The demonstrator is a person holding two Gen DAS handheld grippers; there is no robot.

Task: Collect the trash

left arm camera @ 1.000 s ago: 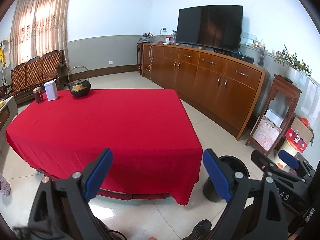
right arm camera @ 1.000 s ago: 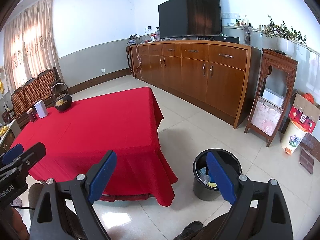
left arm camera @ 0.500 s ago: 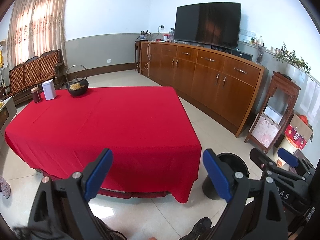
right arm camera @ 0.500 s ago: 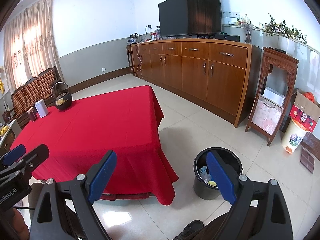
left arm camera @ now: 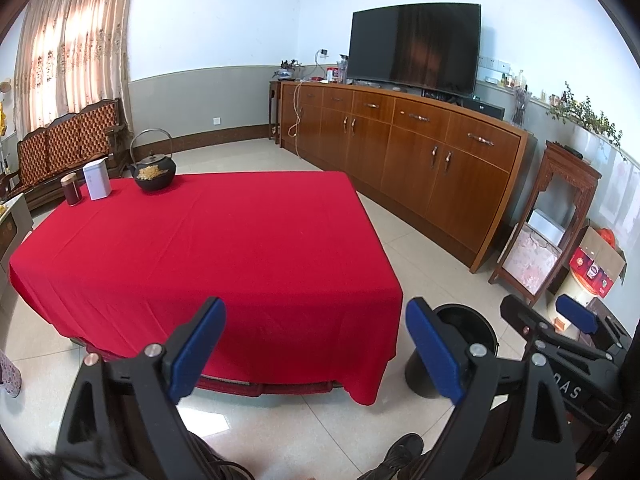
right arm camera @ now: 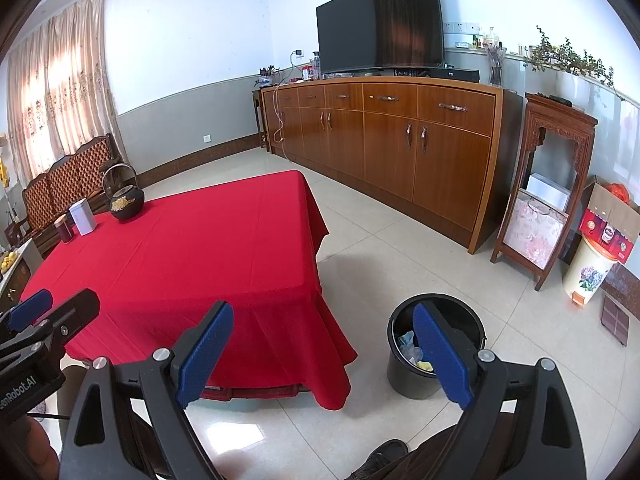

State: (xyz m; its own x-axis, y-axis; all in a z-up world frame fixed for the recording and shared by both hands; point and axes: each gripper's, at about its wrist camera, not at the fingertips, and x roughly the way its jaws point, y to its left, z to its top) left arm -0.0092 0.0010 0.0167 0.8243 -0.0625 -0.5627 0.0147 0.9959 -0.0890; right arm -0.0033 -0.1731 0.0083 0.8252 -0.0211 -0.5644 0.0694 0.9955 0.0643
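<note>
**Living room, trash bin and desk contents**

1. Sideboard (right arm camera: 400, 148): long, brown wood veneer, smooth flat doors and drawers with metal handles; stands against the wall. A flat black television (right arm camera: 380, 24) stands on top.

2. Desk (left arm camera: 208, 248): covered by a plain red cloth, matte weave, hanging in soft folds at the corners. Its near and middle surface is bare; three small items are grouped at the far left corner.

3. Trash bin (right arm camera: 436, 344): round black plastic bucket, open top, standing on the glossy tiled floor just beside the desk's near right corner. Holds the trash (right arm camera: 412, 350): crumpled pieces, pale blue and yellow, lying low inside. From the left wrist view only the bin's rim and lower wall show behind a tool finger.

4. Left tool (left arm camera: 316, 348): black frame, blue padded fingers (left arm camera: 196, 352), spread wide and gripping nothing; held above the desk's near edge.

5. Right tool (right arm camera: 320, 352): same build, fingers spread wide, gripping nothing; its right finger overlaps the bin's opening in view.

6. Kettle (left arm camera: 154, 174): dark, round, cast-iron look, tall hoop handle, gold pattern on its side; on the desk's far corner.

7. White canister (left arm camera: 97, 180): upright box-like container, closed; beside the kettle.

8. Dark jar (left arm camera: 72, 190): small cylinder, pale lid, closed; next to the canister. Contents not visible.
</note>
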